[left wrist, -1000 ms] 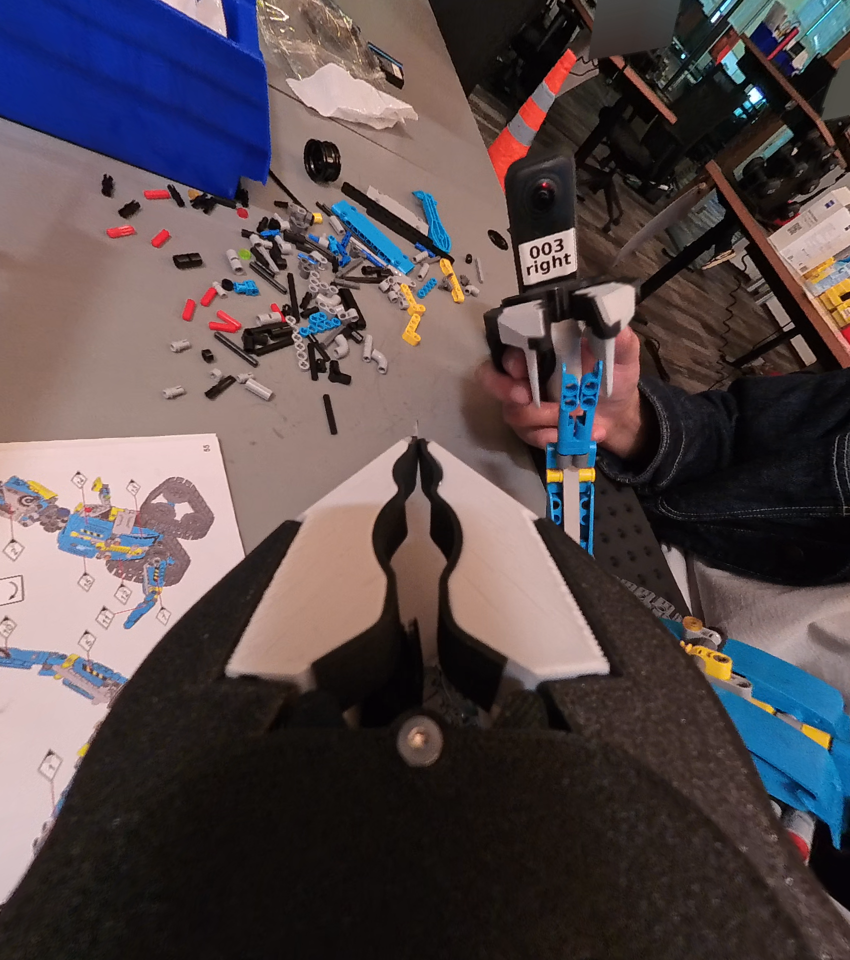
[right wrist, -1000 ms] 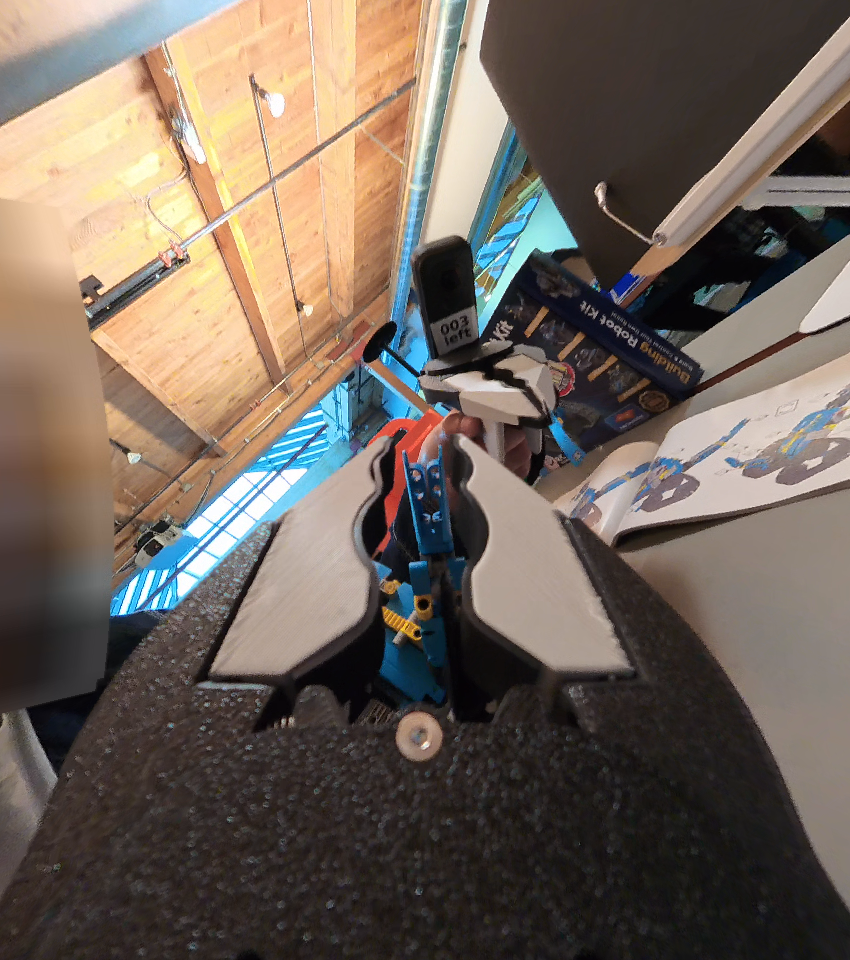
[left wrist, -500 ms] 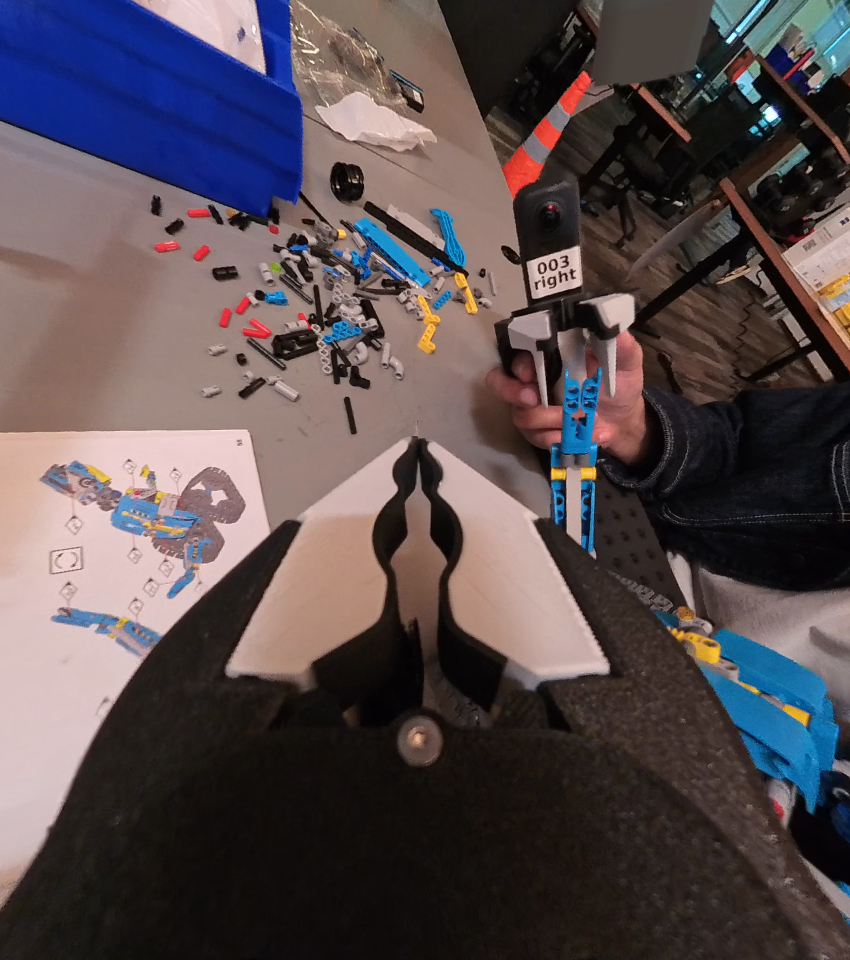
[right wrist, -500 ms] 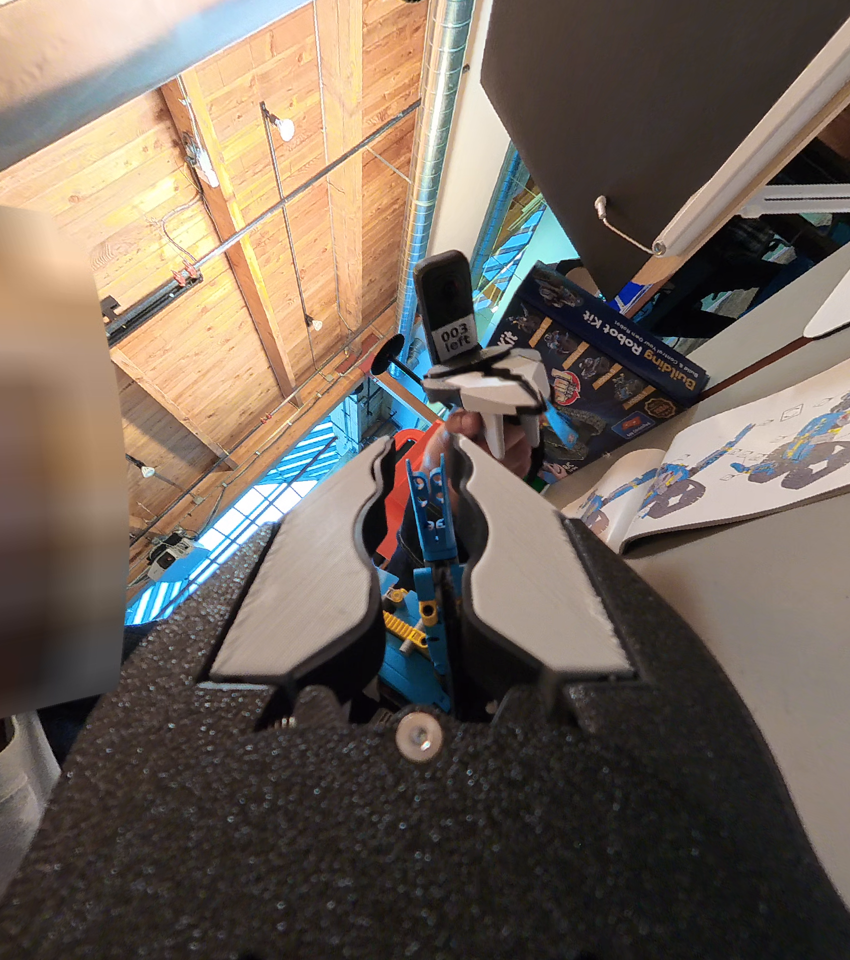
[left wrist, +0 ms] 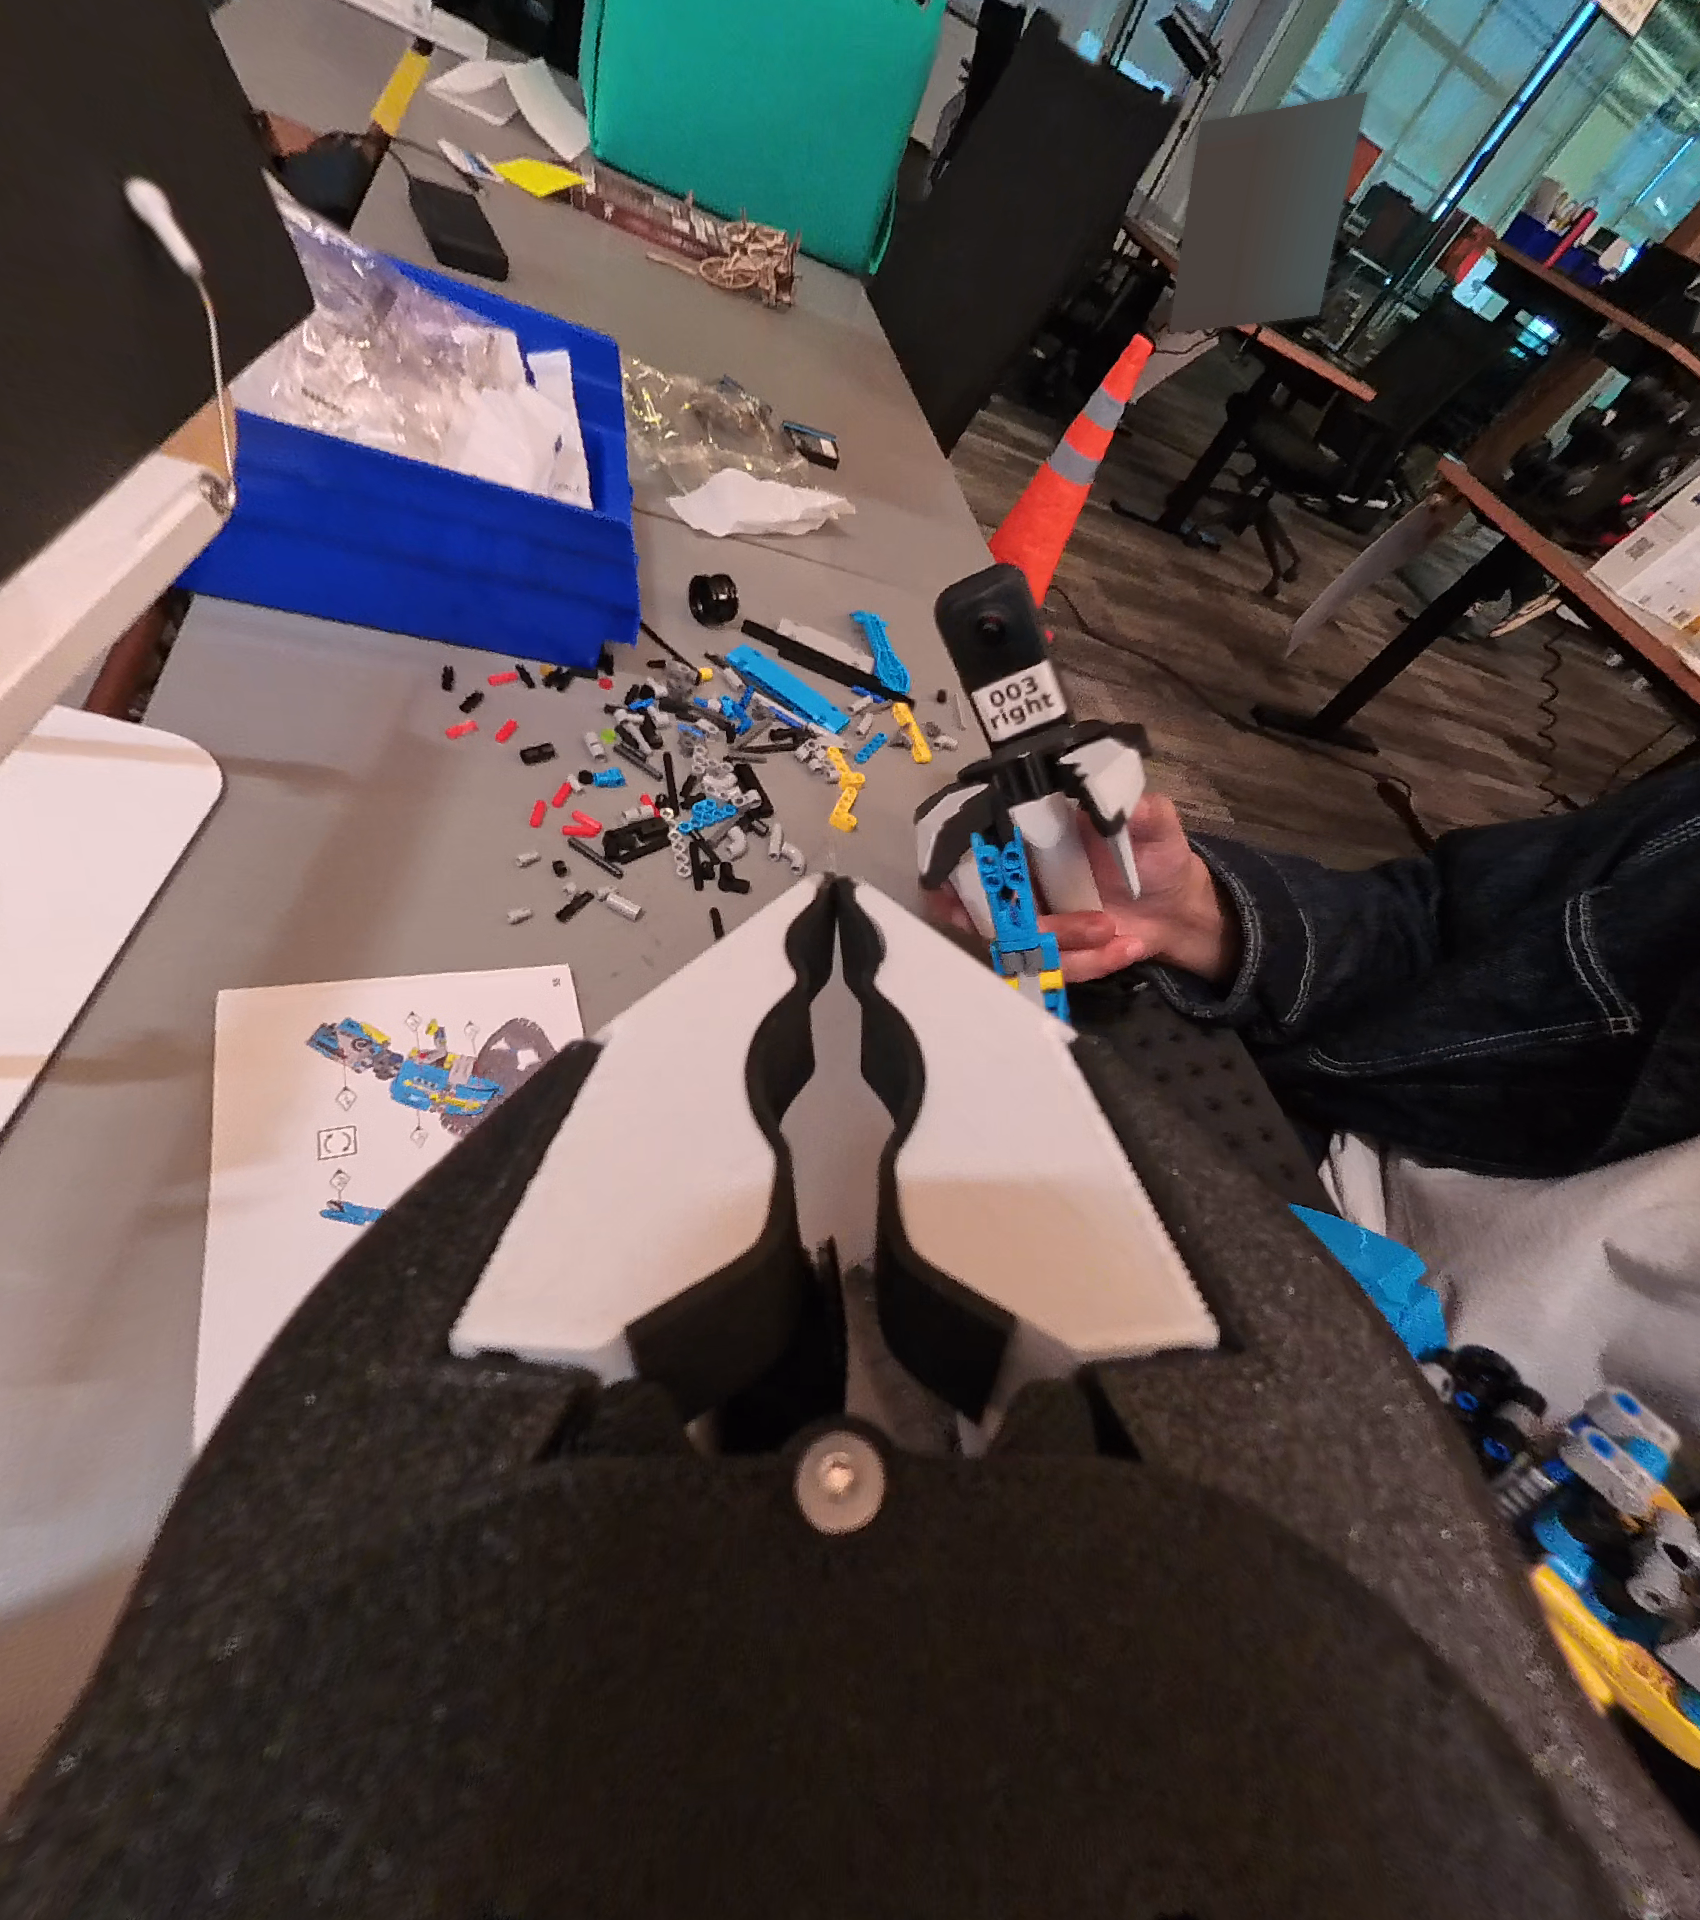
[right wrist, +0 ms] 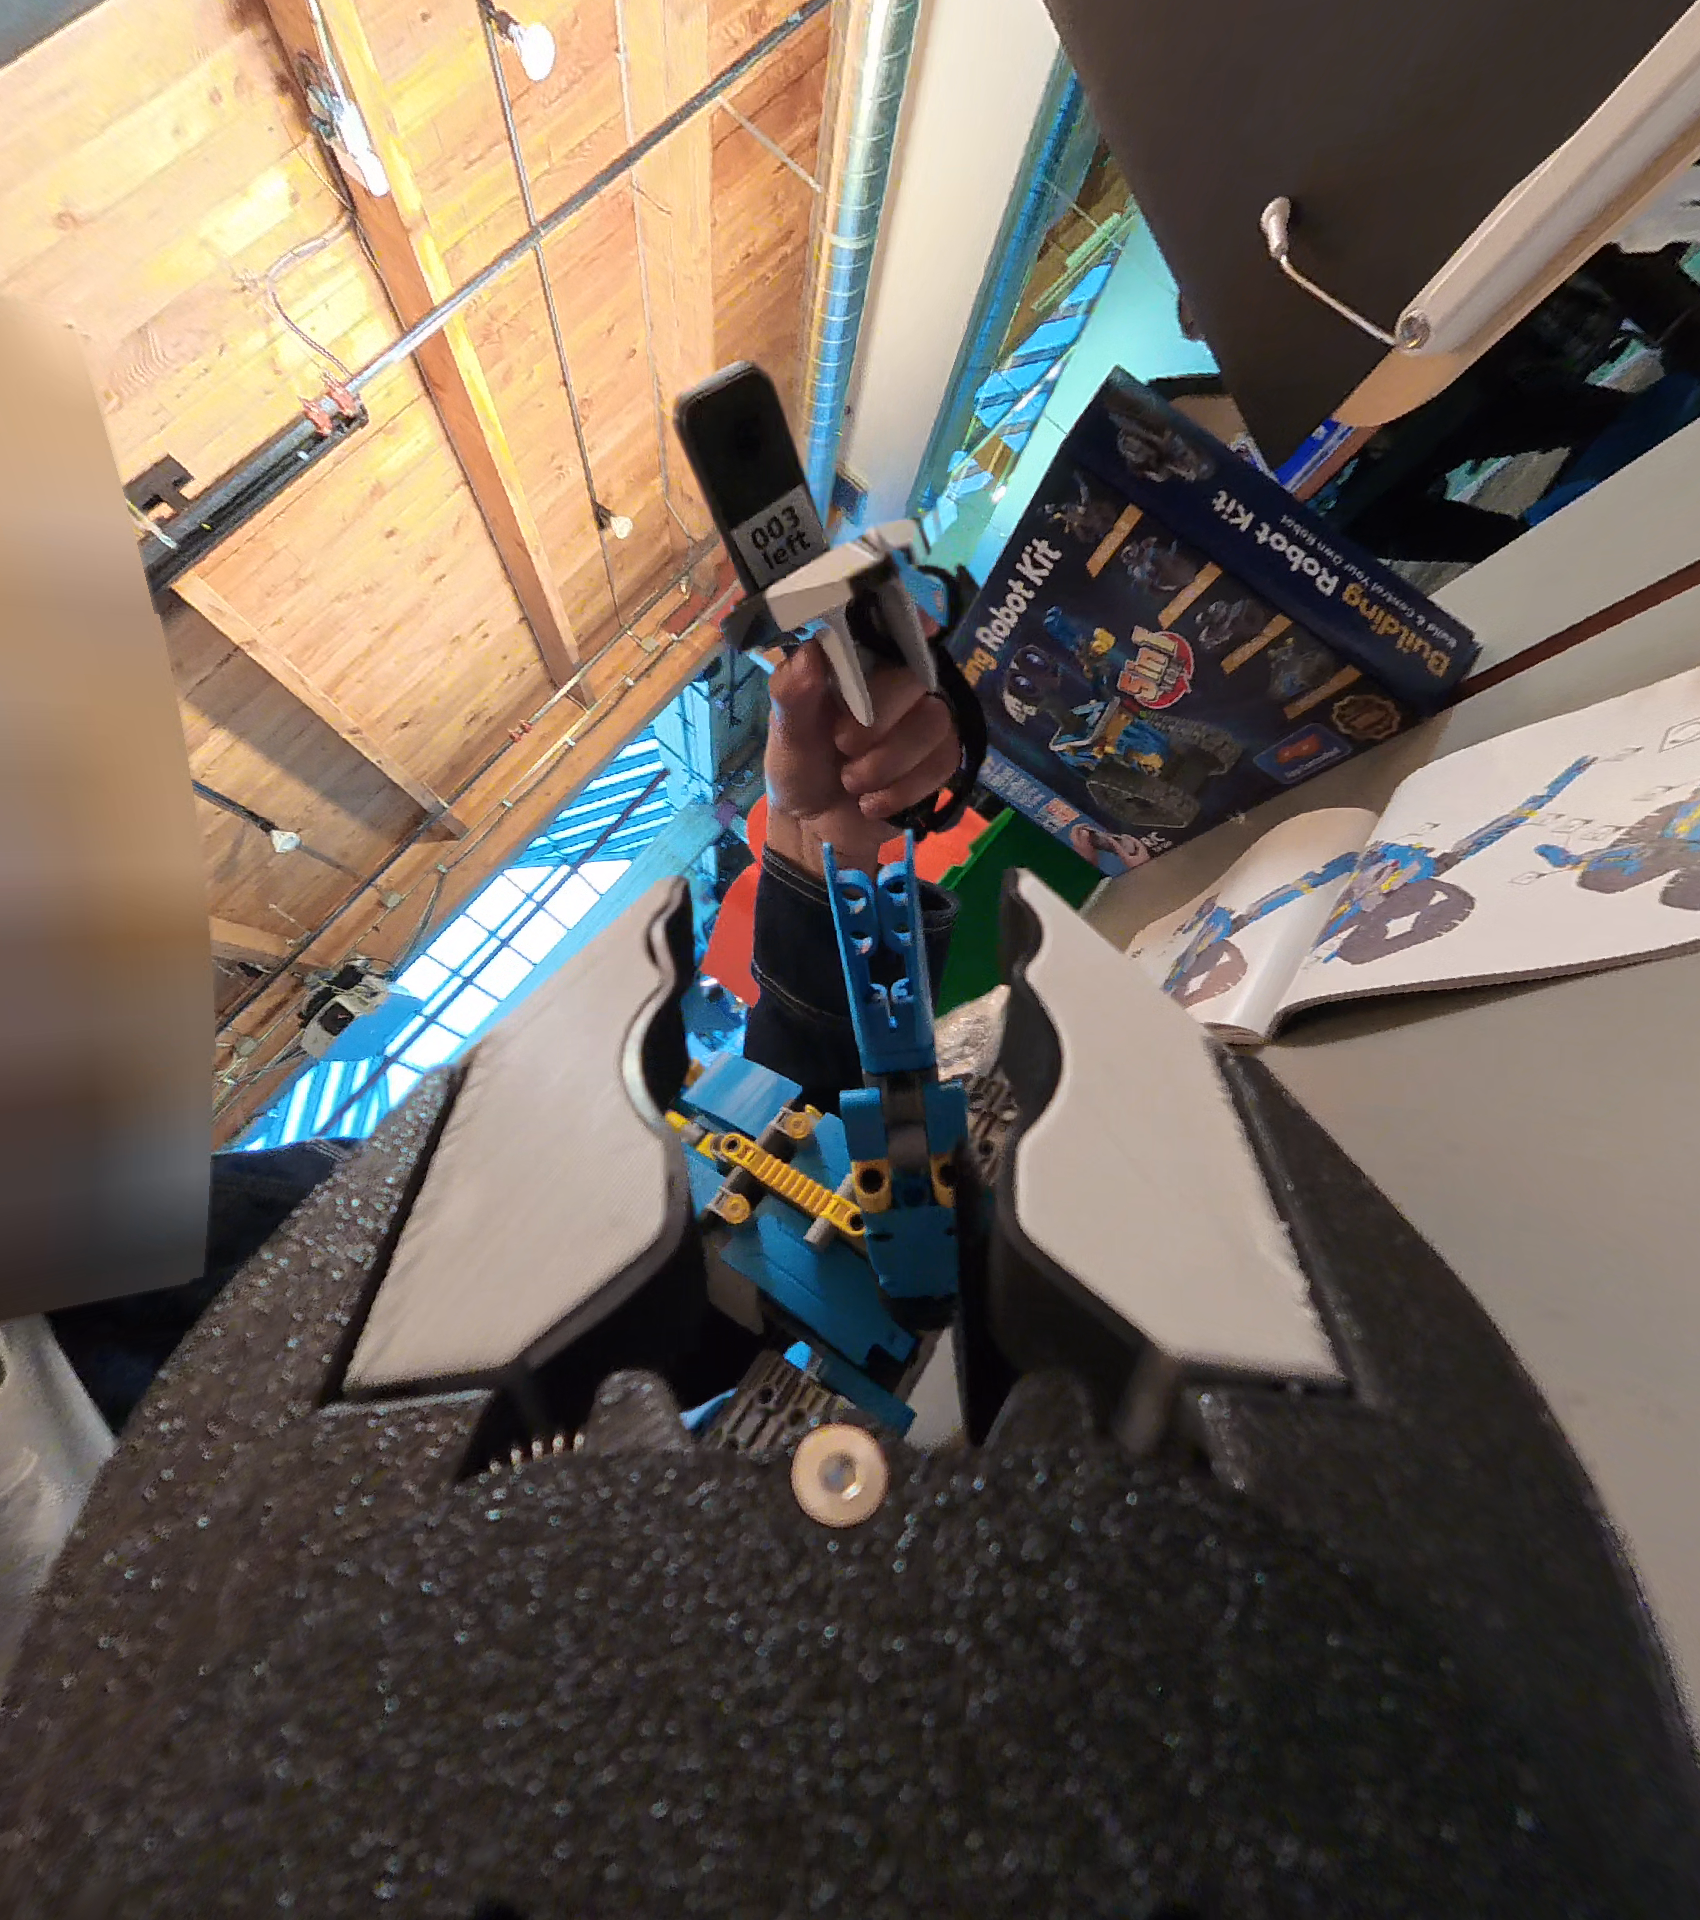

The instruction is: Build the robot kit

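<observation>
Left gripper (left wrist: 833, 891) is closed tight w/ nothing in it, above the desk (left wrist: 389, 831). Right gripper (right wrist: 851, 940) is wide open; blue arm piece (right wrist: 882, 966) stands between its fingers, untouched afaict. Loose parts pile (left wrist: 700, 769) at 12 o'clock. Risk imo: the piece could tip and drop off the desk edge since nothing's clamping it.

I saw a timber plank ceiling (right wrist: 233, 187) with bulbs, dark wood flooring (left wrist: 1189, 665), an orange traffic cone (left wrist: 1069, 473), and what looked like glass partitions (left wrist: 1511, 125) beyond desks.
</observation>
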Motion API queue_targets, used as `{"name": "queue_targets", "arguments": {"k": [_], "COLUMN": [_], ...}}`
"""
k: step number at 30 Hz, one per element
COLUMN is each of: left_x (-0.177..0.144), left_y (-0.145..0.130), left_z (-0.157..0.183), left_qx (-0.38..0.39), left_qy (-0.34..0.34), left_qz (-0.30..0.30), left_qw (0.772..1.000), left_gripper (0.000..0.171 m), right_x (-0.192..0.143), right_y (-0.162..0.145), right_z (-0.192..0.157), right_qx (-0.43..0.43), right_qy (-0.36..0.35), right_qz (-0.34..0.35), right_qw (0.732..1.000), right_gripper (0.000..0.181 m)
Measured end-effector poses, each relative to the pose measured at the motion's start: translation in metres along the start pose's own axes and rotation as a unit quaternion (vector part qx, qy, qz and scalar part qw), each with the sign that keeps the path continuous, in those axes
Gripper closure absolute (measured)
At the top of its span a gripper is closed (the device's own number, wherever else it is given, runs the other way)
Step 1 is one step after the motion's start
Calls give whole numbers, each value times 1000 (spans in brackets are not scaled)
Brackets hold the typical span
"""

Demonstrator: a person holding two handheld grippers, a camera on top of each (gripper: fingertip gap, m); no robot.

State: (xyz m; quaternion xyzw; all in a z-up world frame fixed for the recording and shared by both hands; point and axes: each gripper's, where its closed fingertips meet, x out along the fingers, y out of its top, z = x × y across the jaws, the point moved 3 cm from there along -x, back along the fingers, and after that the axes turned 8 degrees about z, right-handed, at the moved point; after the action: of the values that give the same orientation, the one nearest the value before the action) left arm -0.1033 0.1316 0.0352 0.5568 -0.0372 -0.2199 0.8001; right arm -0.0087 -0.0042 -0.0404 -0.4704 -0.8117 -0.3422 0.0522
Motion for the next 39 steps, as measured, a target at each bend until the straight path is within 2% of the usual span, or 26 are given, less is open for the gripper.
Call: {"name": "queue_targets", "arguments": {"k": [12, 15, 17, 20, 23, 25, 27, 31, 39], "left_x": [-8, -8, -9, -11, -13, -13, -12, -12, -13], "left_y": [11, 11, 10, 8, 9, 7, 5, 6, 7], "left_z": [22, 25, 23, 15, 12, 9, 7, 9, 17], "left_qx": [29, 35, 36, 33, 15, 10, 3, 7, 20], "left_qy": [-7, -1, 11, 40, 42, 43, 44, 42, 34], "left_qz": [3, 0, -6, -16, -10, -11, -15, -15, -18], "left_qw": [1000, 999, 999, 999, 999, 999, 999, 999, 999], "left_gripper": [171, 171, 171, 171, 171, 171, 171, 171, 171], "right_x": [-1, -1, -4, -8, -5, -2, -1, 4, 0], "right_y": [-2, -6, -5, -5, -7, -9, -11, -18, -18], "right_z": [0, 2, 3, -7, -14, -11, -6, -2, 0], "right_qx": [13, -19, -80, -198, -323, -364, -361, -328, -264], "right_qy": [12, -17, -73, -190, -310, -364, -397, -384, -335], "right_qz": [-7, -11, 4, 28, 3, -29, -55, -80, -62], "right_qw": [1000, 1000, 994, 961, 894, 857, 842, 859, 903], "right_gripper": [145, 142, 136, 132, 141, 143, 143, 160, 162]}}
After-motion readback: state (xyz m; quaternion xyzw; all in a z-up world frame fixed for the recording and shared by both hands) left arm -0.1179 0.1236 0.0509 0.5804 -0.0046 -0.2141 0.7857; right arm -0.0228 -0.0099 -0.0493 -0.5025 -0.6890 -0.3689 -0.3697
